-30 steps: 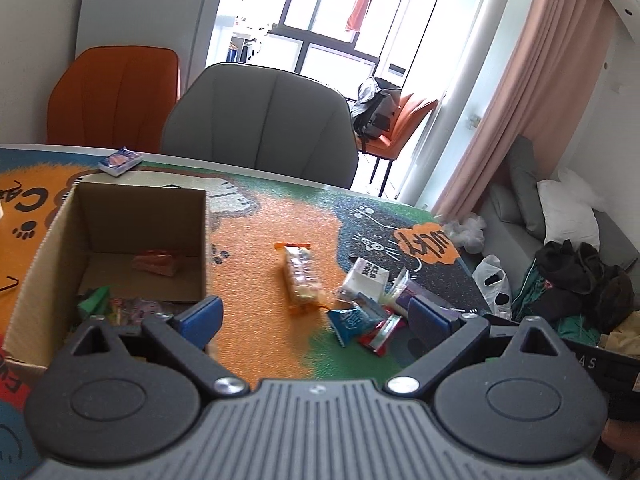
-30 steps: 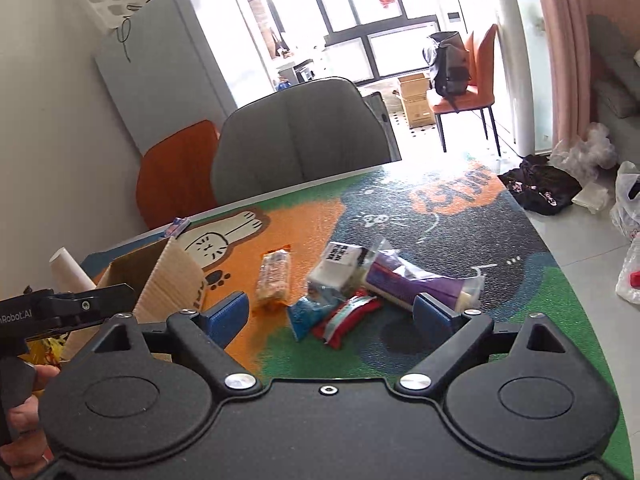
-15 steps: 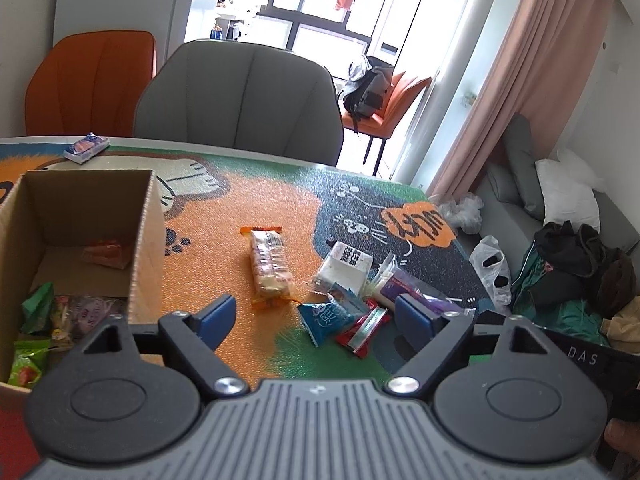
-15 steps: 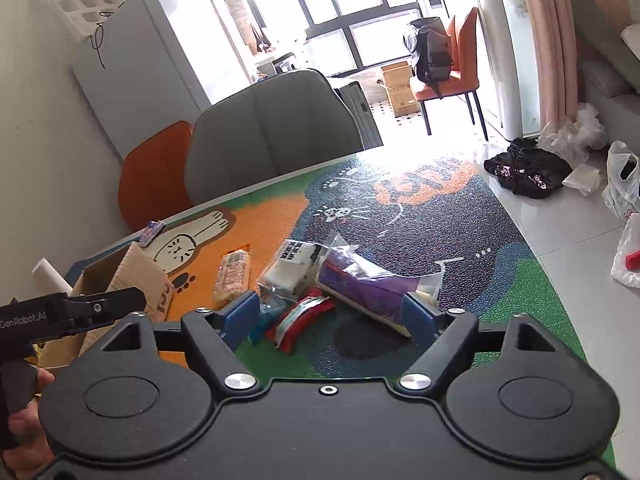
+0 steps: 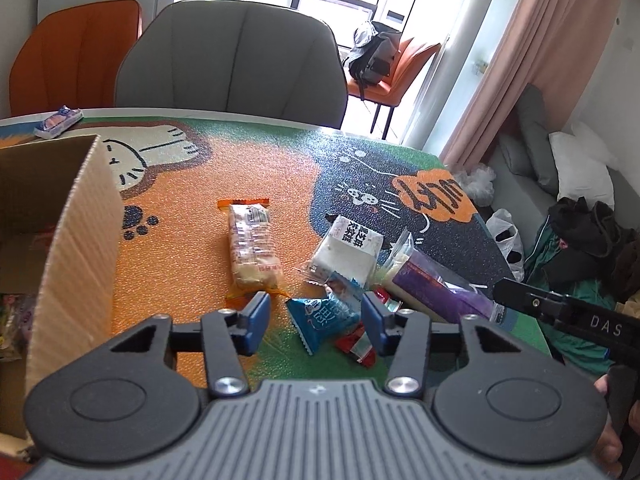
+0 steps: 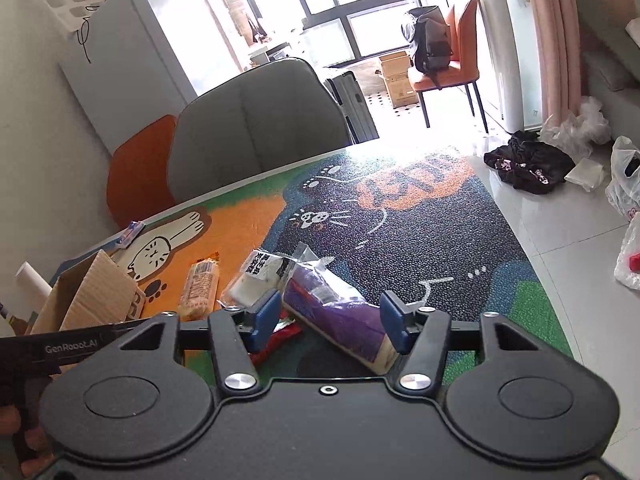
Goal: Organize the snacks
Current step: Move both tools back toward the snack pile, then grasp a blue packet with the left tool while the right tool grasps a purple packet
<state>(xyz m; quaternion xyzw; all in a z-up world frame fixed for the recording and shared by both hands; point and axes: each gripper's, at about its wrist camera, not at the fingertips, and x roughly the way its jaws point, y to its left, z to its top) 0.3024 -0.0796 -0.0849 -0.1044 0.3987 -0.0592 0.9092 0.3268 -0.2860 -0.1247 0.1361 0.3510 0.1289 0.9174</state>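
Snacks: my left gripper (image 5: 314, 316) is closing around the blue packet (image 5: 320, 314), my right gripper (image 6: 330, 316) around the purple pack (image 6: 336, 312), neither gripped yet, both bound for the box (image 5: 76, 248).

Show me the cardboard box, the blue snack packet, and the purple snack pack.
cardboard box (image 5: 80, 240), left wrist view, its corrugated side wall
blue snack packet (image 5: 320, 316), left wrist view, its printed front
purple snack pack (image 6: 336, 312), right wrist view, its middle

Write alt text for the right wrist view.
The right gripper, jaws closing, straddles a purple snack pack on a cartoon cat table mat. Left of it lie more snacks and a cardboard box.
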